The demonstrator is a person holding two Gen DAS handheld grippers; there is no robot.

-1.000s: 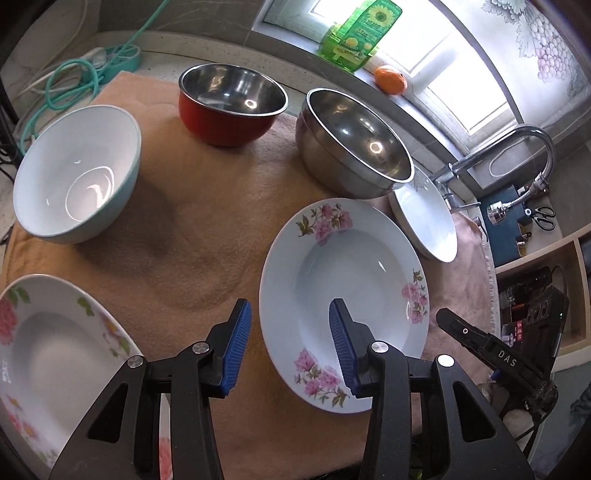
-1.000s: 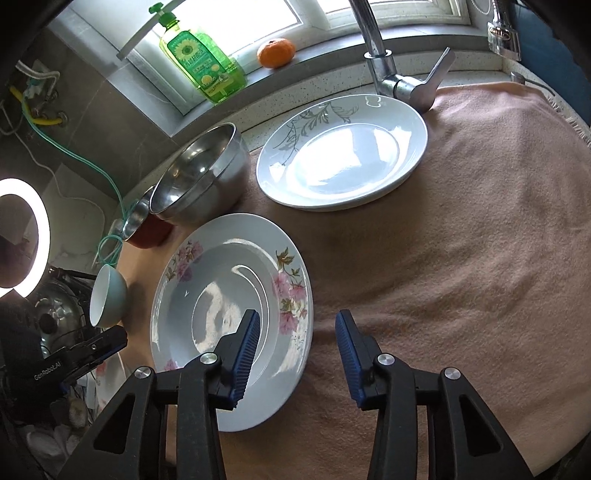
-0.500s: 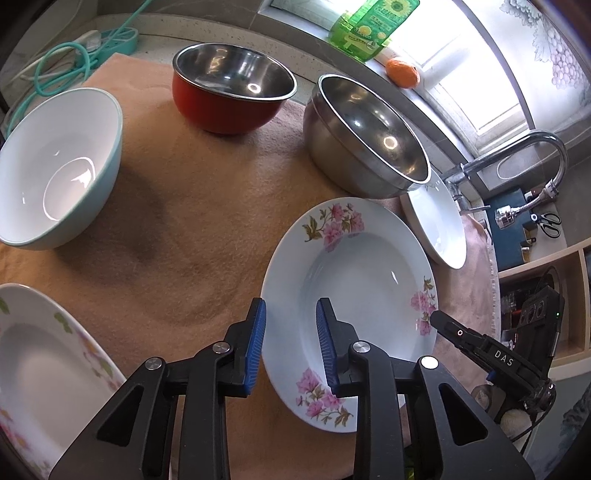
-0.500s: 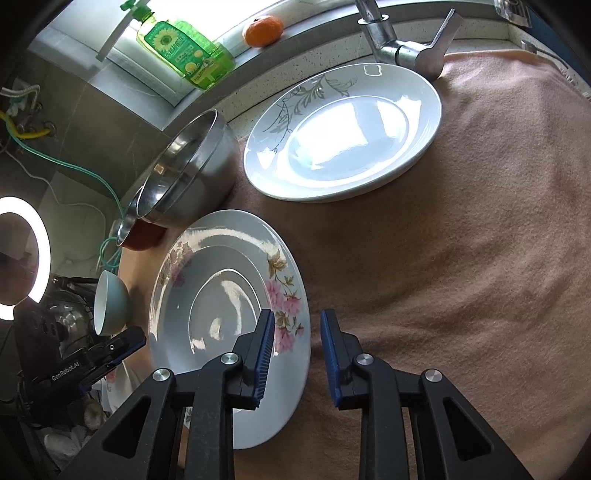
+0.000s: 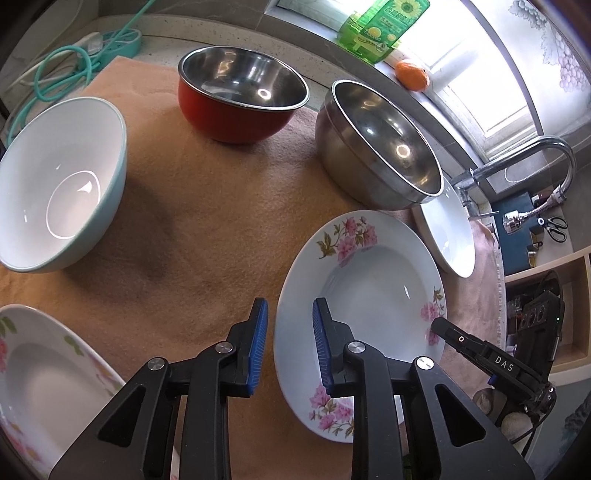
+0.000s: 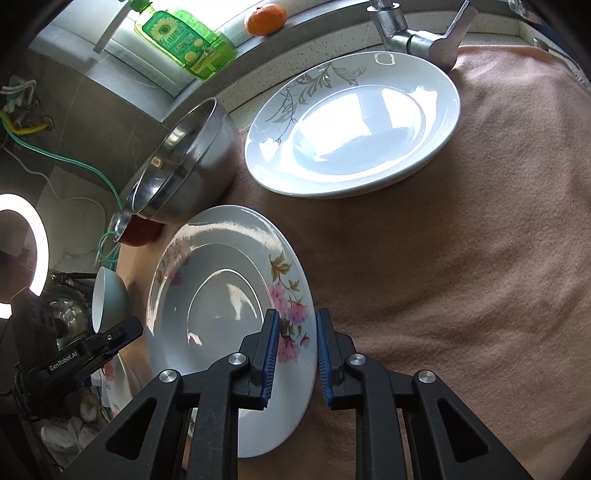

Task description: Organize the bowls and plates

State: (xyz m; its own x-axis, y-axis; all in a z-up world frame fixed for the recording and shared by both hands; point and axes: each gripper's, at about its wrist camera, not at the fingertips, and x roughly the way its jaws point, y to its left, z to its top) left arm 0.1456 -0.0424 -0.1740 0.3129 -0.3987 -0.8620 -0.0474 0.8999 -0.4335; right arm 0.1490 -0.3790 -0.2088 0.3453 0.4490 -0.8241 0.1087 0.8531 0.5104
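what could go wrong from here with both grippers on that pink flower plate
1. Both grippers have just been closing on opposite rims of the white pink-flowered plate. The left gripper and right gripper each pinch only a thin glazed edge, so it may slip on lifting.
2. The large steel bowl sits close behind the plate, so a tilted lift might knock it.
3. The soft tan cloth could snag a lower finger.

occlusion: steel bowl (image 5: 380,144) covers the far rim of the white plate (image 5: 448,236) | red bowl (image 6: 138,230) mostly behind the steel bowl | second floral plate (image 5: 44,373) cut by the left frame edge | bottle (image 5: 380,26) top cut off; label unreadable
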